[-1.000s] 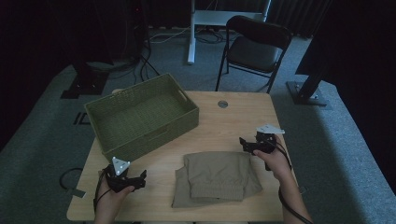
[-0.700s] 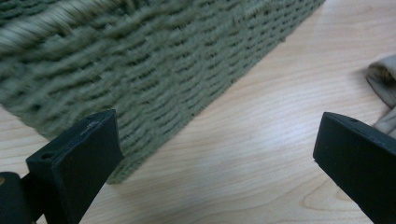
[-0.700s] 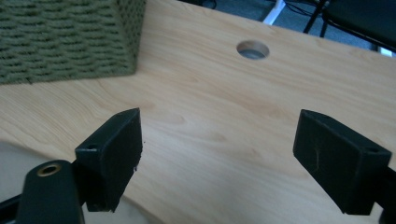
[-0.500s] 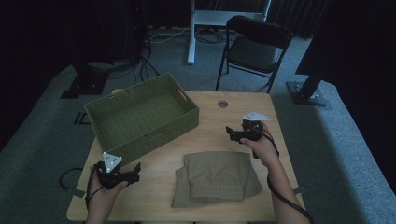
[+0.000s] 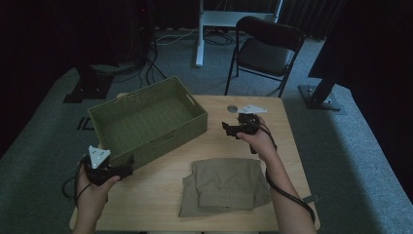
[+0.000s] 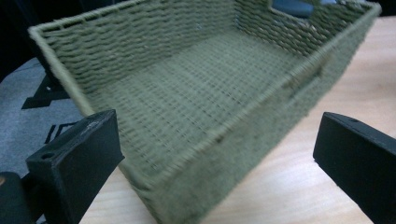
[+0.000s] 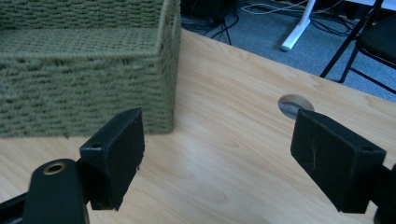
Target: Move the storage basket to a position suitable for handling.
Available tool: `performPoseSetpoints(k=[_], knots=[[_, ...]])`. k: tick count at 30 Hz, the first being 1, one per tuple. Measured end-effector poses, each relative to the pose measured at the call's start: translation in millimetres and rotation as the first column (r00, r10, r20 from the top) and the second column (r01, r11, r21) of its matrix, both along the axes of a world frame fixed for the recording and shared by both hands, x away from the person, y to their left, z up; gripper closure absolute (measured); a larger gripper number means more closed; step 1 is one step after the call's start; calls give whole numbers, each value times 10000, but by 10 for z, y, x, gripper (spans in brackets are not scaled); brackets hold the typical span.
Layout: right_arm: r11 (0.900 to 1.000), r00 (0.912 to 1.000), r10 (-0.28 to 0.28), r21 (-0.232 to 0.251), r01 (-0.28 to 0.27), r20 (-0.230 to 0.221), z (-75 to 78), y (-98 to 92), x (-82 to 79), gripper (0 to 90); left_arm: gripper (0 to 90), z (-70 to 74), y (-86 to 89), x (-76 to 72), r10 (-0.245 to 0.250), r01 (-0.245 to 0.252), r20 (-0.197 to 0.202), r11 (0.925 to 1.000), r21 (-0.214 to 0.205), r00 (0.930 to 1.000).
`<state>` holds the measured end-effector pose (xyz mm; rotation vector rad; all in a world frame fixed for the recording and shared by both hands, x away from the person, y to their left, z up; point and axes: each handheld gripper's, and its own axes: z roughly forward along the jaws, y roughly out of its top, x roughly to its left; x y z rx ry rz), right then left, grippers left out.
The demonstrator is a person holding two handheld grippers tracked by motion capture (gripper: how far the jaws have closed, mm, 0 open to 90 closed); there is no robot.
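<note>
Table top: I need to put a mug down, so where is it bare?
The table is bare right of the green basket, around the round hole, and along the near left edge beside the folded cloth. The basket crowds the far left.

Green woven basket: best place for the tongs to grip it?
On the green woven basket, clamp the thin upright rim of the end wall beside the cut-out handle, coming down from above. The wall is narrow enough for the open right tongs nearby.

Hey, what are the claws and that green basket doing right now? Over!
Left claw and right claw open, empty, flanking the green woven basket. Basket empty. Folded khaki cloth untouched on table. Nothing in the way.
</note>
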<state>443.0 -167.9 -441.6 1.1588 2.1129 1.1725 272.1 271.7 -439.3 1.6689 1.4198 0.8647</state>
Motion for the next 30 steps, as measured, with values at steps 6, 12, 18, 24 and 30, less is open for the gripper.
performPoseSetpoints(k=[6,12,18,24,30], knots=[[9998,9996,134,108,-137,244,51,139,111,242,18,2,165,91,425,-425,10,9984,-365,9991],[9994,9986,346,39,-348,406,142,291,252,315,22,-72,283,207,599,-616,-253,9956,-709,9979],[9984,9981,472,283,-484,408,228,444,425,337,144,-138,375,343,760,-808,-468,9905,-1109,9960],[9977,9979,461,469,-482,461,291,534,558,394,267,-218,461,450,1446,-1547,-867,9802,-1239,9857],[9988,9995,284,402,-289,141,213,637,706,509,347,-269,495,524,1505,-1664,-1215,9770,-1335,9811]])
